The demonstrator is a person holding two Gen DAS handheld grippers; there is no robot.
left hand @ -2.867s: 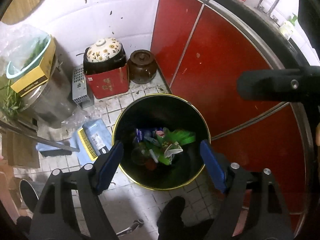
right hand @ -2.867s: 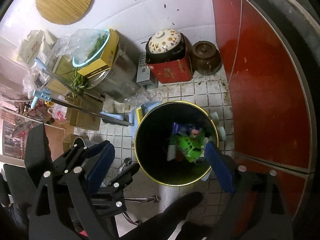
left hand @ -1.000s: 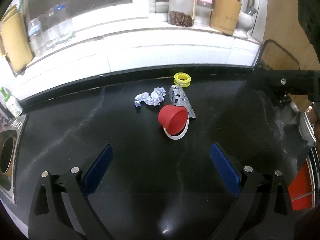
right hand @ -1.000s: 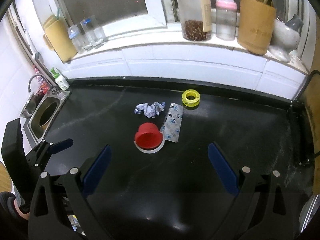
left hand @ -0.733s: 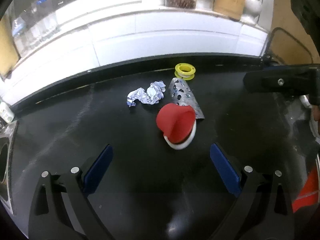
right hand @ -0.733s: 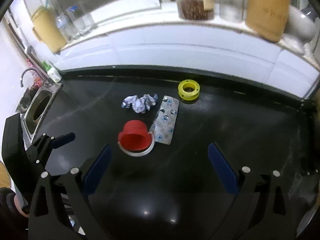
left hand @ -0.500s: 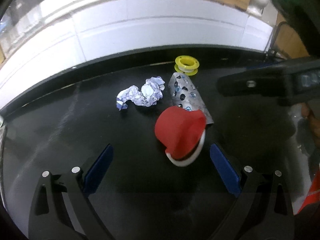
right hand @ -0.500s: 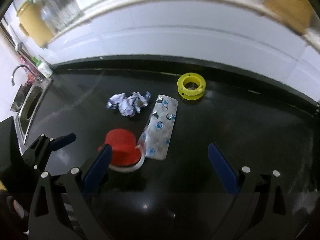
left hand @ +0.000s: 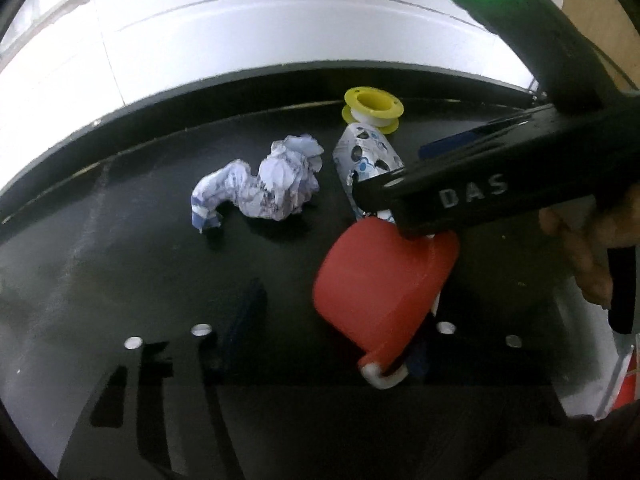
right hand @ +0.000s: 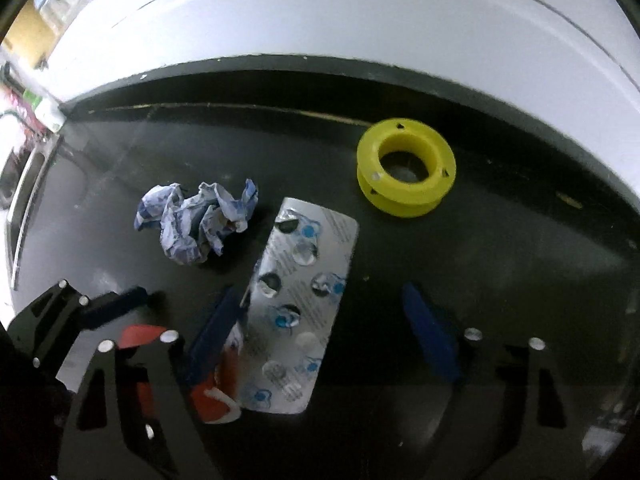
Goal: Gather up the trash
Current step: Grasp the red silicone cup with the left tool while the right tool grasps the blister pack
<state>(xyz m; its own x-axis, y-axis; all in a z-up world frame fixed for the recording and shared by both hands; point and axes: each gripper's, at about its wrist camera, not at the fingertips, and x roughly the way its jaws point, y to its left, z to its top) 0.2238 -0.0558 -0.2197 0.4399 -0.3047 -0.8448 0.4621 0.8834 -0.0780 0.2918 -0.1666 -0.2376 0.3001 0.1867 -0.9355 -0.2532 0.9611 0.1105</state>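
Observation:
Trash lies on a black counter. A red cap with a white ring sits between the fingers of my open left gripper. A crumpled blue-white paper lies beyond it, also in the right wrist view. A silver blister pack lies flat between the fingers of my open right gripper; its far end shows in the left wrist view. A yellow spool sits farther back. The red cap is partly hidden behind my right gripper's left finger.
A white tiled wall rises behind the counter's back edge. A sink is at the far left. The right gripper's black body crosses the left wrist view above the cap, with a hand behind it.
Both grippers have dropped close to the counter. The left one now straddles the red cap, the right one the blister pack. The jaws look narrower than before.

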